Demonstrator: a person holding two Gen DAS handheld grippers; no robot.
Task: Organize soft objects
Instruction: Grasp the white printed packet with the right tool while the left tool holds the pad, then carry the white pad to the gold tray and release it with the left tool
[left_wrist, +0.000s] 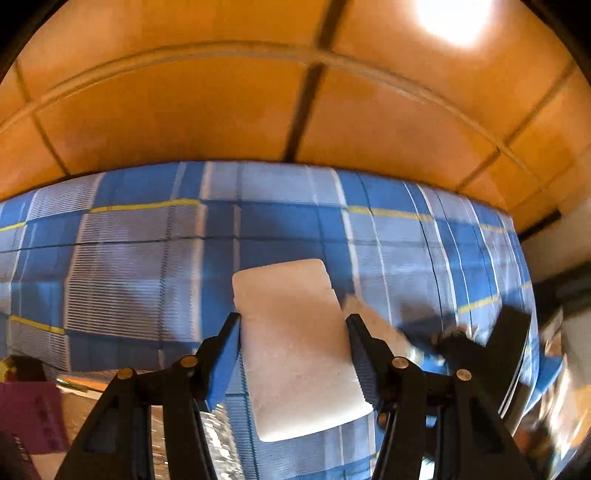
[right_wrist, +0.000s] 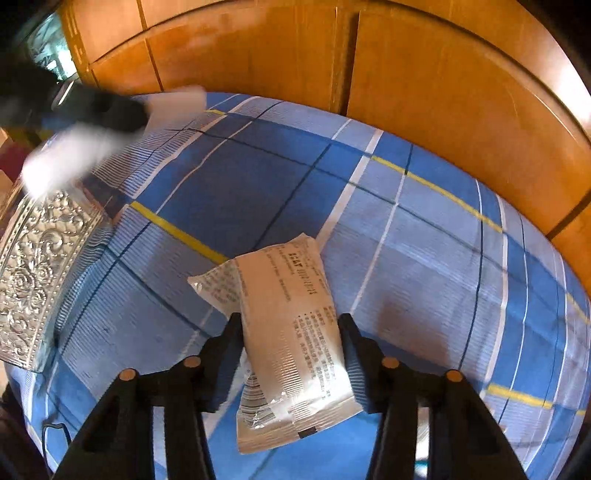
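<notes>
Gripping a plain white pad (left_wrist: 299, 343) half-open, the left gripper (left_wrist: 293, 325) is held above the blue plaid bedsheet (left_wrist: 147, 236). A printed soft packet (right_wrist: 291, 332) is clamped between the right gripper (right_wrist: 291, 325) jaws over the sheet. An embossed silver box (right_wrist: 40, 273) is seen at the bed edge, wooden panels (right_wrist: 406, 92) behind.

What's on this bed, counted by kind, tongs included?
White pad: 1
Printed packet: 1
Silver box: 1
Grippers: 2 (left gripper, right gripper)
Total: 5
</notes>
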